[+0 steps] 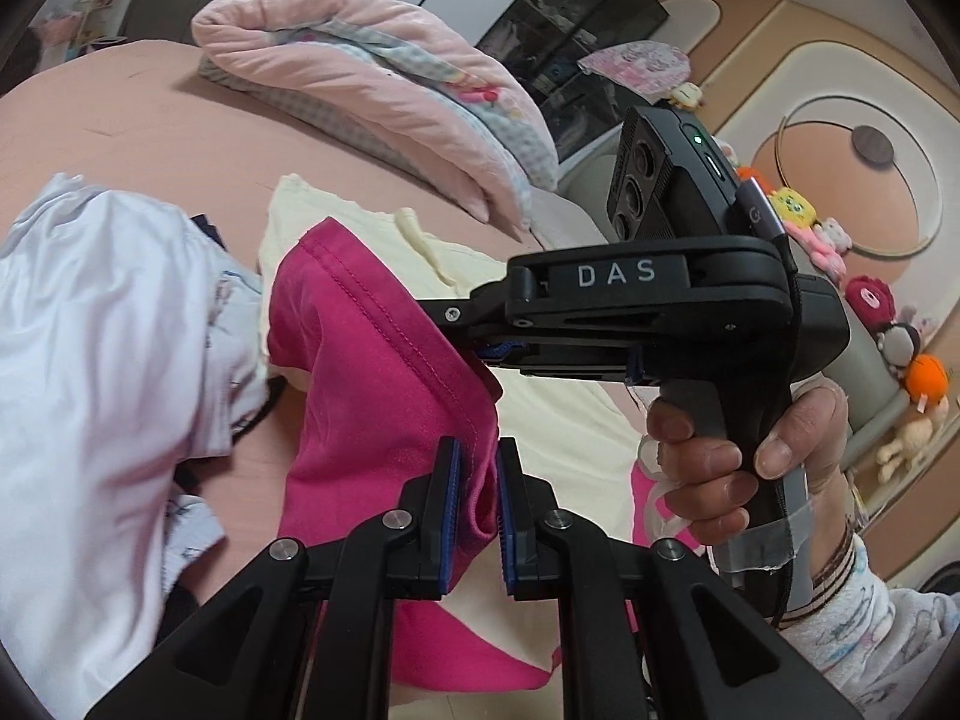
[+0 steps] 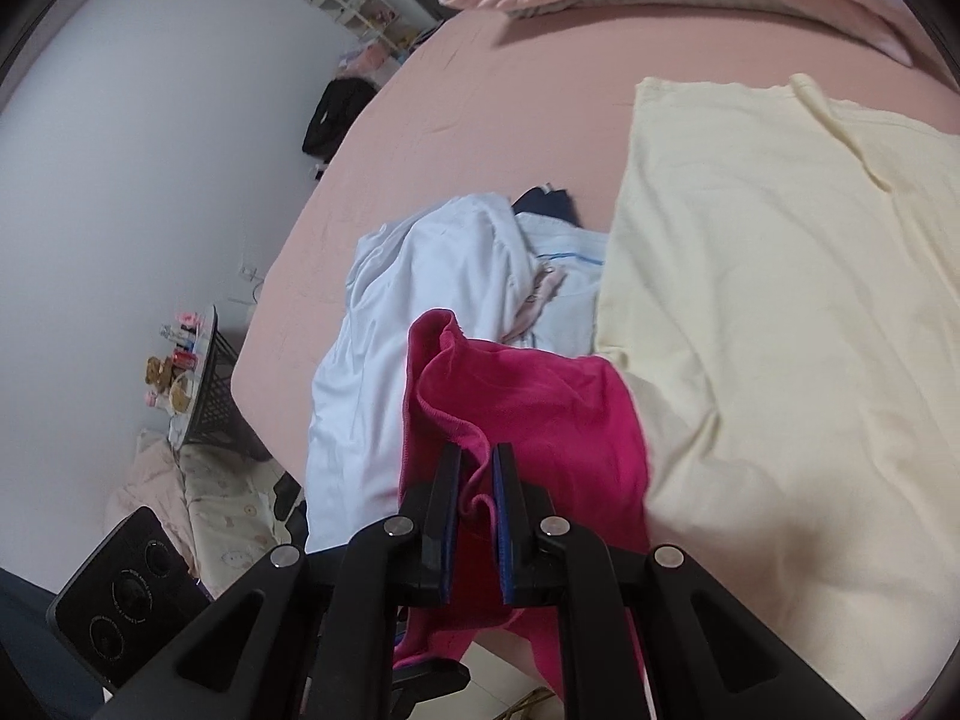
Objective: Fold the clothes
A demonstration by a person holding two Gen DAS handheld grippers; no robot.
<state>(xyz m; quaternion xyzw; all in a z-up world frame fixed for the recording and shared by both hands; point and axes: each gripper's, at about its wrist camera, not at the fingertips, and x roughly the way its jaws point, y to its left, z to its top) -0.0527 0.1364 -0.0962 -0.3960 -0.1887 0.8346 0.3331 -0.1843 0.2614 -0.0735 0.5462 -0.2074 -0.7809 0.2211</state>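
A magenta garment is lifted over the pink bed, with its stitched hem running up to the left. My left gripper is shut on its edge, cloth bunched between the blue pads. In the same view my right gripper comes in from the right, held by a hand, and bites the same hem higher up. The right wrist view shows the magenta garment draped toward the bed edge, with my right gripper shut on a fold of it. The left gripper's camera block shows at lower left.
A pale yellow garment lies flat on the pink bed. A crumpled white and light-blue garment lies left of it, with something dark behind. A folded pink quilt sits at the far end. Plush toys line the headboard. A black basket stands on the floor.
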